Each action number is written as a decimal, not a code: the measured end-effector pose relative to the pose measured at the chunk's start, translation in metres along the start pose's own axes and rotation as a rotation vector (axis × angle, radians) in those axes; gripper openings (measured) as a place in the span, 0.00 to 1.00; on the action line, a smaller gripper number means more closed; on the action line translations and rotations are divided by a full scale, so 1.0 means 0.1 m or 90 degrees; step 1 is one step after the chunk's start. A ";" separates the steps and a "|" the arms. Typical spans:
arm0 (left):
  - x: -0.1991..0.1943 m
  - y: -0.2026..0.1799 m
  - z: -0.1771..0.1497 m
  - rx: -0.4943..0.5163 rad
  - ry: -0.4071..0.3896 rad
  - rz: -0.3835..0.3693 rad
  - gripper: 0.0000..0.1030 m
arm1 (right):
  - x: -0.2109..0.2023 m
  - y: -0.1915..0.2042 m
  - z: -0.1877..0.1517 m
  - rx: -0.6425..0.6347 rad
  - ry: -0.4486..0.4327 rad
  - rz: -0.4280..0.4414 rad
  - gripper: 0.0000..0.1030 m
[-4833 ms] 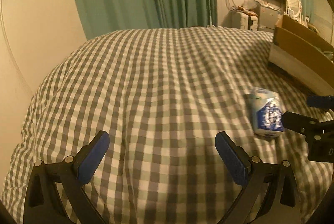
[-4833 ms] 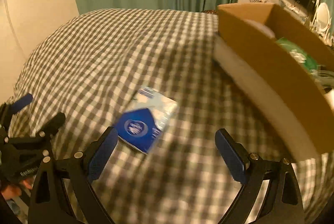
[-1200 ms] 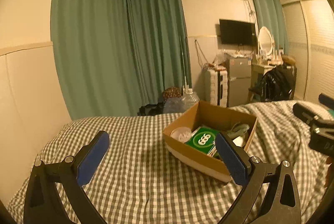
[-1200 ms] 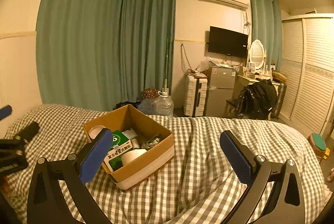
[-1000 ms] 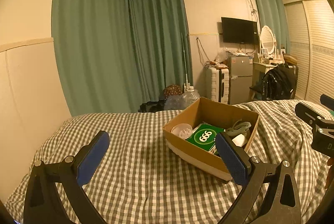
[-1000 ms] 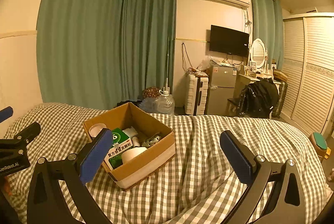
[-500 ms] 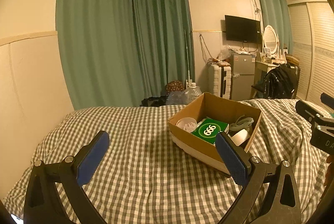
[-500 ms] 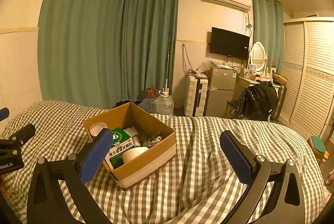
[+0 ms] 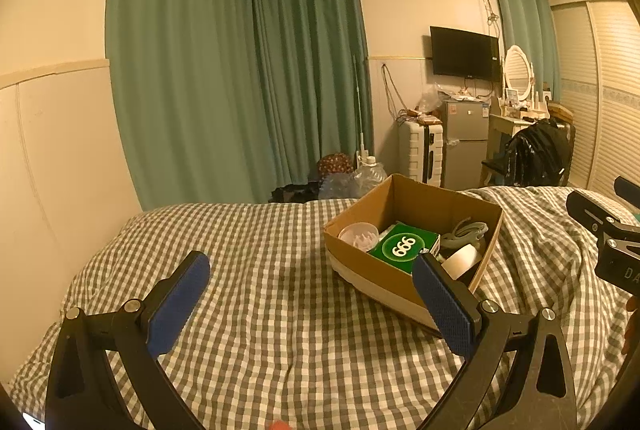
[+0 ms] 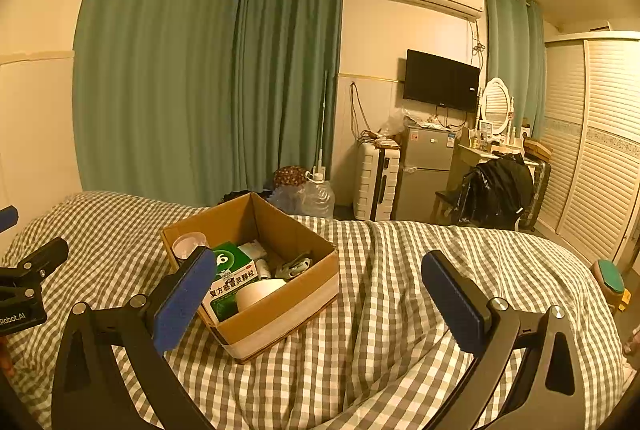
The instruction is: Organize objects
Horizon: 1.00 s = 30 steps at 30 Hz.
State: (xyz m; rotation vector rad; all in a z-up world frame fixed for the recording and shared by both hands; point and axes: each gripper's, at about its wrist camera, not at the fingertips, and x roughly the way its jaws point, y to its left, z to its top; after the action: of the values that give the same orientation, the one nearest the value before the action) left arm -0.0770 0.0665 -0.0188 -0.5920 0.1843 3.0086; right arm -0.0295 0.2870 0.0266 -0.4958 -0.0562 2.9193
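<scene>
An open cardboard box sits on the checked bed cover. Inside lie a green medicine box, a small clear cup, a white roll and a grey cable. My left gripper is open and empty, held above the bed to the left of the box. My right gripper is open and empty, raised in front of the box. Each gripper shows at the edge of the other's view.
Green curtains hang behind the bed. Beyond it stand a white suitcase, a small fridge, a water jug, a chair with a black bag and a wall TV. Slatted wardrobe doors fill the right side.
Since 4.8 s ago both grippers lifted from looking down at a blue-white packet on the bed to facing the room and box. In the last second both views shifted only slightly.
</scene>
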 end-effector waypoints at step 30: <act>0.04 0.01 -0.08 0.001 0.007 0.011 1.00 | 0.02 0.01 -0.04 0.004 0.007 0.002 1.00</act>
State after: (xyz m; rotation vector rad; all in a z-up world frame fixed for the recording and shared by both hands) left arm -0.0779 0.0644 -0.0280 -0.6099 0.1940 3.0217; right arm -0.0301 0.2863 0.0225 -0.5111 -0.0436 2.9193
